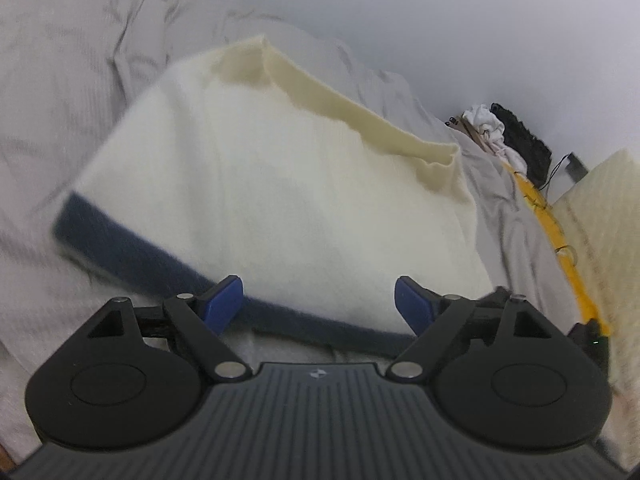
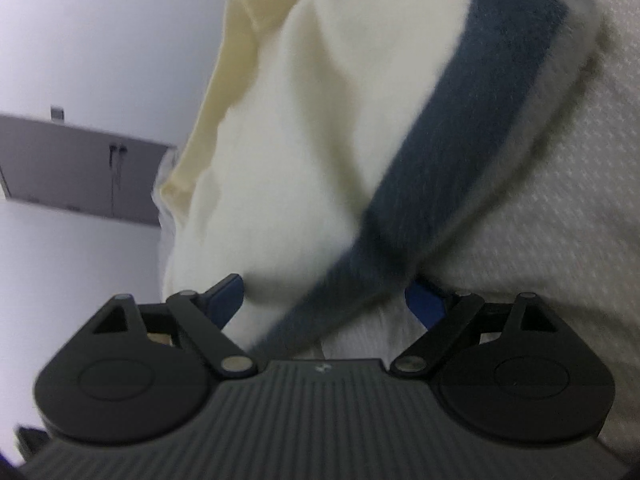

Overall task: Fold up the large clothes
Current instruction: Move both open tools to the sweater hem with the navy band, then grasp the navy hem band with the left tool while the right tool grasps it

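Nearest in the left wrist view, the left claw (image 1: 319, 304) stands wide, its blue pads (image 1: 224, 304) well apart and pressing on nothing; the dark blue hem band (image 1: 132, 256) of the garment runs across just beyond and between the fingertips, but no cloth is pinched. In the right wrist view the right claw (image 2: 328, 300) is likewise spread wide. Cloth fills the gap between its fingers there, the hem band crossing on a slant, yet the pads do not close on it; the far blue pad (image 2: 424, 304) is partly hidden behind the fabric.

Beyond the claws lies the task's thing, a large cream-white fuzzy knit garment (image 1: 280, 184) with the blue band along its near edge. It rests on a bed covered in a pale grey textured sheet (image 1: 60, 100), already doubled over: a yellower inner layer (image 1: 320, 100) shows along its far edge, where the fold stands a little lifted. Farther off at the right, a yellow strip (image 1: 560, 232) runs along the bed's edge, with a small heap of white and black things (image 1: 508, 136) behind it, too blurred to name.

As I judge it, one fold has just been laid and let go, and the work is between folds. The next move calls for both claws to take a fresh hold, most likely on the banded edge or its corners, catching all layers together so the soft knit does not slide apart, then carrying that edge over toward the far side.
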